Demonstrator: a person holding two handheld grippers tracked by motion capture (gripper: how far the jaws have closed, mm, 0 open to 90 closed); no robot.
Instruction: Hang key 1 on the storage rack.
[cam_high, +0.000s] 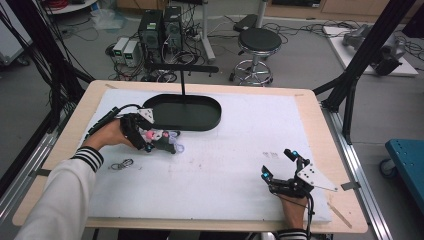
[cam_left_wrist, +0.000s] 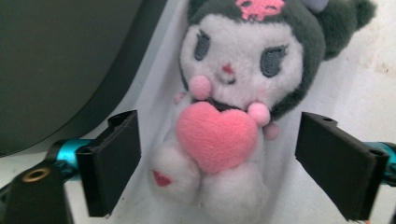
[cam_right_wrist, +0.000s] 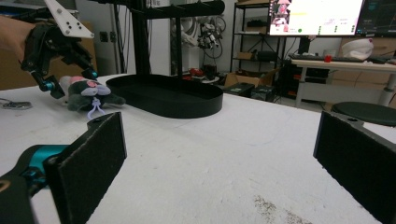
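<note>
I find no legible text, label, brand, number or sign in any view. Monitor (cam_right_wrist: 315, 17) behind table, right gripper view: I see bright window with small marks, too small to read. Plush toy (cam_left_wrist: 233, 93), left gripper view: I see stitched face and pink heart, no lettering. Grey computer units (cam_high: 126, 50) on floor, high view: fronts too small for me to read anything.
</note>
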